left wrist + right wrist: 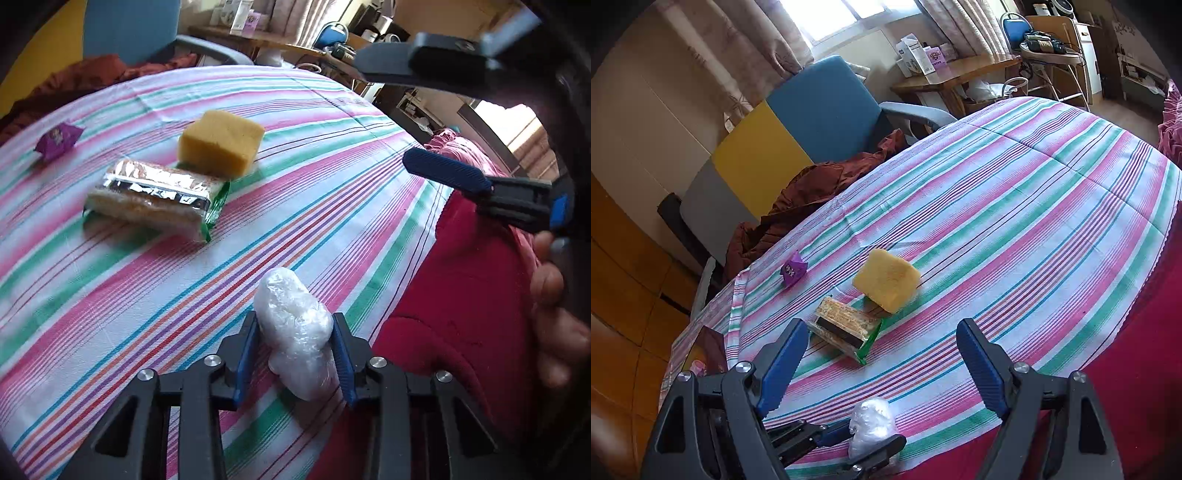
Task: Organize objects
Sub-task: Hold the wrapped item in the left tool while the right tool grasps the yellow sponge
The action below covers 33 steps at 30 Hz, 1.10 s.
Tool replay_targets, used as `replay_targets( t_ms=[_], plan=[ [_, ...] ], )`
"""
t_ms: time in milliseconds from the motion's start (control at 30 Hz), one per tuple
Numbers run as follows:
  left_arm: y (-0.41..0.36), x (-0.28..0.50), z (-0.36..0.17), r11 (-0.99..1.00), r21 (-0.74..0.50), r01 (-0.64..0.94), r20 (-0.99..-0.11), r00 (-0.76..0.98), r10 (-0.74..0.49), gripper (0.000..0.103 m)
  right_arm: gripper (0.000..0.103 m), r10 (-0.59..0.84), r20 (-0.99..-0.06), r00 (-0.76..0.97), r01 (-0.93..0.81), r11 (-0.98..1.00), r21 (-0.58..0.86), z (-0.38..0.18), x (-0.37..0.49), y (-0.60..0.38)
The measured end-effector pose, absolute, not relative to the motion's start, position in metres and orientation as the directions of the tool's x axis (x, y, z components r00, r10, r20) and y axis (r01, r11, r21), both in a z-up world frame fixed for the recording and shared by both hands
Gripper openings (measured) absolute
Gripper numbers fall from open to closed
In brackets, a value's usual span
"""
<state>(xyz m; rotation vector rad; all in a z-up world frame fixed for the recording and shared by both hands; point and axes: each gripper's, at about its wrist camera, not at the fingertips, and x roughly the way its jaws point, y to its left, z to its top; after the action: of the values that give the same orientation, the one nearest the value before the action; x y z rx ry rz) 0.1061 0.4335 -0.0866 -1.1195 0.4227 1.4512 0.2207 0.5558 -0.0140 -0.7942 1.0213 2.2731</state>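
My left gripper (295, 332) is shut on a white plastic-wrapped bundle (295, 325) just above the striped tablecloth (147, 288); it also shows low in the right wrist view (870, 424). My right gripper (882, 347) is open and empty above the table; its fingers (443, 171) show at the right of the left wrist view. A yellow sponge (221, 142) (888, 278), a foil-and-green cracker packet (155, 195) (846, 328) and a small purple wrapper (57, 140) (792, 271) lie on the cloth further off.
A red cloth (461, 295) covers the table's near right edge. A blue and yellow chair (798, 125) with brown fabric (812, 184) stands behind the table. A purple box (705, 354) sits at the left table edge. A wooden desk (953, 74) stands at the back.
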Motion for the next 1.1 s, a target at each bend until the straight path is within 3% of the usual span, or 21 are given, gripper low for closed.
replay_targets(
  t_ms=[433,700,1100],
  plan=[
    [0.331,0.035,-0.09,-0.505,-0.257,-0.824,-0.789,-0.123,0.602,0.037,0.084,0.212,-0.704,-0.678,-0.667,-0.581,0.467,-0.015,0.219,0.556],
    [0.328,0.048,-0.096,-0.484,-0.178,-0.857,-0.773,-0.183,0.608,0.037,0.083,0.217,-0.739,-0.638,-0.693,-0.58,0.428,-0.017,0.213,0.556],
    [0.323,0.045,-0.098,-0.461,-0.191,-0.867,-0.743,-0.179,0.645,0.038,0.083,0.218,-0.77,-0.599,-0.714,-0.58,0.392,-0.019,0.209,0.556]
  ],
)
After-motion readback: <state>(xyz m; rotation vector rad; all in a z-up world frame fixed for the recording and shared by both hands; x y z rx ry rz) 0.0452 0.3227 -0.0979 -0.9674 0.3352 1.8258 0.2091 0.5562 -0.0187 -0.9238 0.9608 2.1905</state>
